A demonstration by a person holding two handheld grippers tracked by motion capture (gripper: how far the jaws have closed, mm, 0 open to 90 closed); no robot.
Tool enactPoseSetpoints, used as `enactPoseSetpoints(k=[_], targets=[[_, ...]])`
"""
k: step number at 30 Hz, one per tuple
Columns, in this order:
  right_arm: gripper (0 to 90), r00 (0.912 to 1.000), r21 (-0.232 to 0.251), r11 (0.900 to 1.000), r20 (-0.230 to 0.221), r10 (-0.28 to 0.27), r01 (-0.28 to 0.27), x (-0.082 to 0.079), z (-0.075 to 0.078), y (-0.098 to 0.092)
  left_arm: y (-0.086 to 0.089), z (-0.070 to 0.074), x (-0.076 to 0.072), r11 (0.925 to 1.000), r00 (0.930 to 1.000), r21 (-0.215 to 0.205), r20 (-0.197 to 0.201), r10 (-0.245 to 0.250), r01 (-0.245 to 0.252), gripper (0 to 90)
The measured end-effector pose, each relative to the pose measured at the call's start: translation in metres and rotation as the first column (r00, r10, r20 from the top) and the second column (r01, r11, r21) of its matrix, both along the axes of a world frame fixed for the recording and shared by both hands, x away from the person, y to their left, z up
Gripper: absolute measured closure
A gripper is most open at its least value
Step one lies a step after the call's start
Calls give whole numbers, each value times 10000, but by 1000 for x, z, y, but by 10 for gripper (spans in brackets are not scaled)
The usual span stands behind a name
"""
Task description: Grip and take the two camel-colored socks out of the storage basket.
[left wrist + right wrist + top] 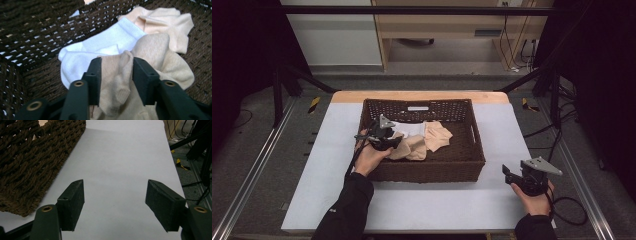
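We take the wicker basket as our landmark. Inside it, toward its left wall, lies the beige sock we are after, bunched over a white sock, with a peach sock farther along the basket floor. Our left gripper reaches over the basket's left rim, and in the left gripper view its 2 jaws stand half closed with a raised fold of the beige sock between them, the fabric touching both pads, so we judge it pinched.

The sock should be light, soft and limp; it will drape and stretch, not hold shape. A pinch on a doubled fold near the cuff seems safest, since a single layer could slip free.

Our right gripper waits outside the basket, off its right front corner, jaws spread wide over the bare white table.
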State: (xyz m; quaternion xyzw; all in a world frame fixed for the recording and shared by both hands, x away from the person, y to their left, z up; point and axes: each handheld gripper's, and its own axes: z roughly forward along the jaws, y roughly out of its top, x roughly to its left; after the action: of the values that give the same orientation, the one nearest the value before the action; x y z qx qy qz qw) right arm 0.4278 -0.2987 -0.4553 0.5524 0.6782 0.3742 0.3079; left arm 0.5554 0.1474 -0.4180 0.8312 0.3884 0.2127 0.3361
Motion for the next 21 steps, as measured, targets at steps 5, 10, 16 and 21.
enactPoseSetpoints(k=[5,10,16,21], targets=[[322,10000,10,10000,-19,42,-42,0,0,0,-7,-3,1,9978,9996,656,-285,-33,51,762],[324,10000,52,10000,-7,38,-38,0,0,0,-5,-1,0,9987,9998,501,-181,-7,16,823],[325,10000,47,10000,23,47,-47,0,0,0,1,6,-2,9993,9994,-367,337,-48,60,833],[325,10000,81,10000,11,16,-17,1,0,-1,8,15,-3,9855,9965,-1696,829,131,11,841]])
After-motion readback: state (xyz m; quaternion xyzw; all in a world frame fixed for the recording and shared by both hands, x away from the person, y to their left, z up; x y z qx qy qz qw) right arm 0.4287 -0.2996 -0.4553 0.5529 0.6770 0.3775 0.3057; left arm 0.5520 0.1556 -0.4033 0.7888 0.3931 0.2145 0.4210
